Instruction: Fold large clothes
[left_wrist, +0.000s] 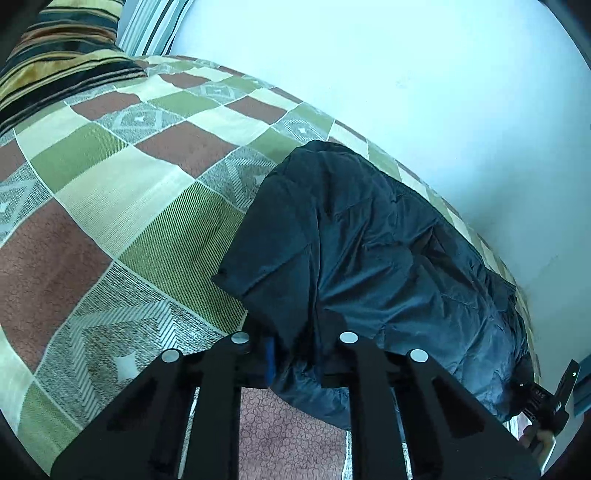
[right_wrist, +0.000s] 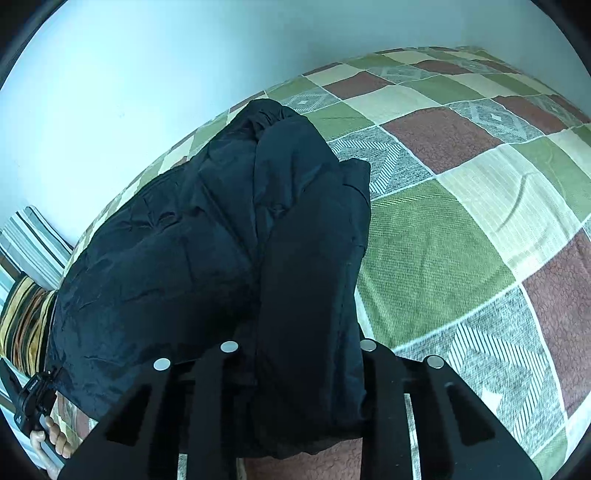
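I am holding both grippers low over the near edge of a bed covered by a checked bedspread (left_wrist: 122, 206) in green, cream, brown and grey. A dark navy padded jacket (left_wrist: 369, 258) is lying on it close to the pale wall (left_wrist: 406, 74), bunched and partly doubled over, with its near hem hanging toward me.

My left gripper (left_wrist: 293, 338) is reaching into that hem: its fingers are standing apart with dark fabric bunched between them, and a blue pad is showing on the inside of the left finger. I cannot tell whether the fingers are actually pinching the cloth.

My right gripper (right_wrist: 298, 347) is sitting at the other near corner of the jacket (right_wrist: 207, 236), where a thick folded flap is filling the gap between its spread fingers. Here too the fabric is hiding the tips, so I cannot tell whether they are clamping it.

Striped pillows (left_wrist: 59, 55) are lying at the head of the bed. In the right wrist view my left hand (right_wrist: 51, 439) is showing at the lower left edge, wrapped around its gripper handle.
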